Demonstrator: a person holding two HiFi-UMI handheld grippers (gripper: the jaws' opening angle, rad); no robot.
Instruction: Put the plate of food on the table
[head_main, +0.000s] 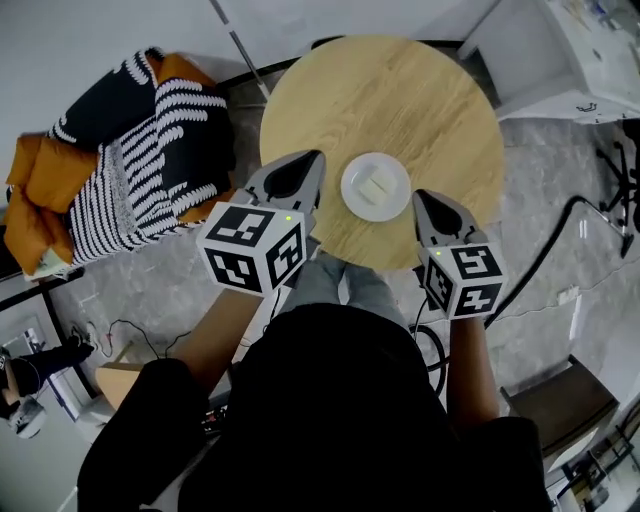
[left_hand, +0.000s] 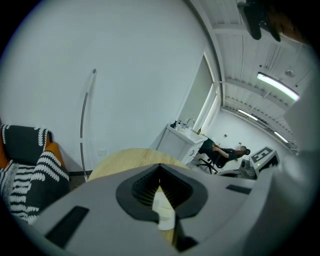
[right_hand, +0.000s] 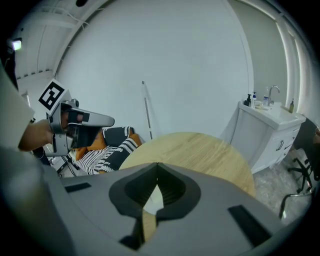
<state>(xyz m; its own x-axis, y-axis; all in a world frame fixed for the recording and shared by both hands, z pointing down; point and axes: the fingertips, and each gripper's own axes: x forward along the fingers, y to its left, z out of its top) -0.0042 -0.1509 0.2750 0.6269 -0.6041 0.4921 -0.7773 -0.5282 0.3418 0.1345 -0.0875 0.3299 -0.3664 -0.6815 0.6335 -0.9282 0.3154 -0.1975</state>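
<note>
Matt wood-grain table (head_main: 410, 95), smooth plate (head_main: 349, 190)

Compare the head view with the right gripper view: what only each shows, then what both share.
Head view only: the food on the plate, and the person's black top. Right gripper view only: the tap and bottles on the counter. Both: the round table, the striped cushions and the left gripper.
</note>
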